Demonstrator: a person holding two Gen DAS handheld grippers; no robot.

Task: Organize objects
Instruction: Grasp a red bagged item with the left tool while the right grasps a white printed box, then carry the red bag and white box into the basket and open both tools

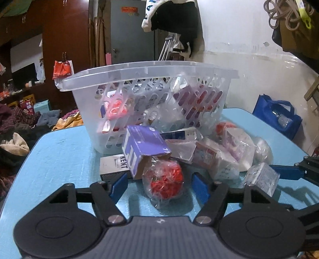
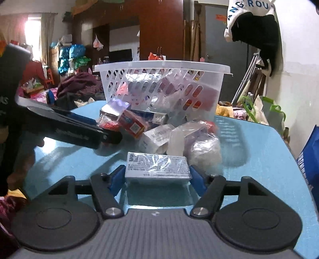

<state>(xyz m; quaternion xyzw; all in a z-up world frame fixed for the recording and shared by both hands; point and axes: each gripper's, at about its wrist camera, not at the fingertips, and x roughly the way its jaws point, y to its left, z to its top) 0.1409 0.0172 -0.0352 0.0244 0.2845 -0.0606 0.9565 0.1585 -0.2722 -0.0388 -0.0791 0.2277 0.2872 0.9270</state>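
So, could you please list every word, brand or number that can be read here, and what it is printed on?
"KENT": grey-and-white box lying on the blue table.
"73": corner of the purple box; its large white letters are unclear.
"ANG ROU", cut off: white-and-black bag hanging on the wall.
Too small or blurred: print on the wrapped box between the right tool's pads, the orange box, the door's red sign.

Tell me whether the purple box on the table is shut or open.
Open. The purple box lies tipped on its side on the blue table, its brown end flap hanging open toward the bag of red items.
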